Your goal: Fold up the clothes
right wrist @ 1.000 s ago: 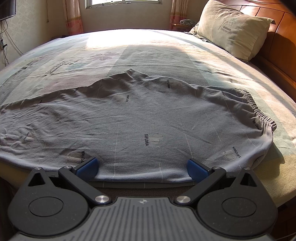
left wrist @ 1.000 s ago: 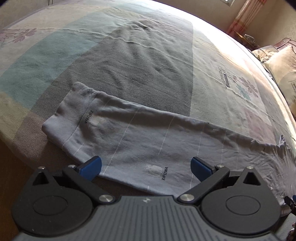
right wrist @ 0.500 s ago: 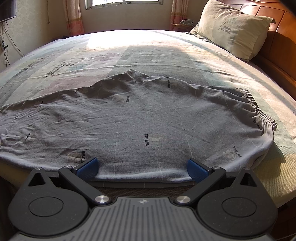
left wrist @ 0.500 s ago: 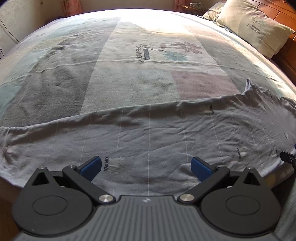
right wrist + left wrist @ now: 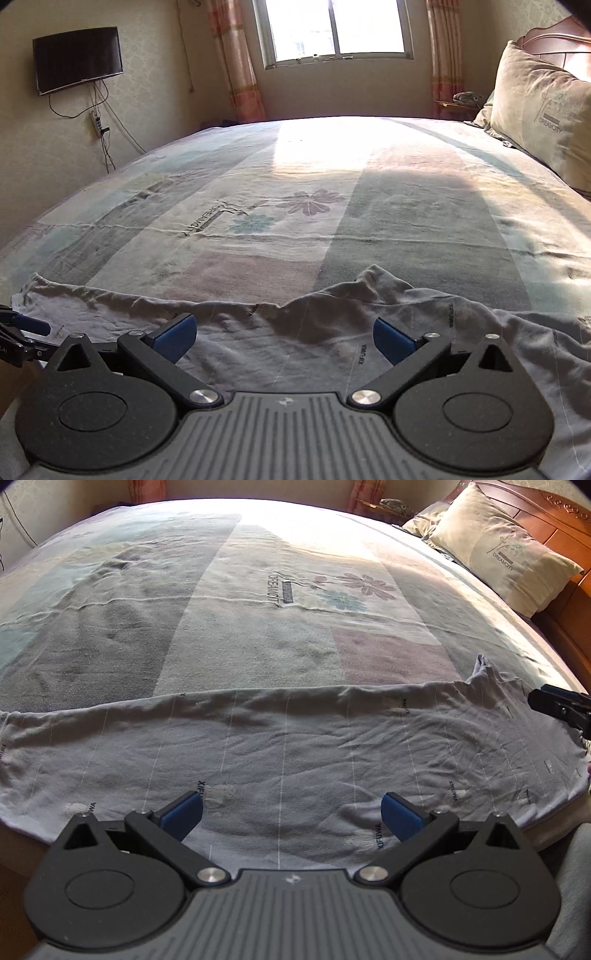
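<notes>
Grey, creased trousers (image 5: pixel 295 746) lie spread along the bed edge

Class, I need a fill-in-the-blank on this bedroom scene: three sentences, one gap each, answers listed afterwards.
1. The grey garment lies spread on the ____.
2. Both the left gripper and the right gripper have their jaws ____.
3. The screen hangs on the ____.

Missing words: bed; open; wall
</notes>
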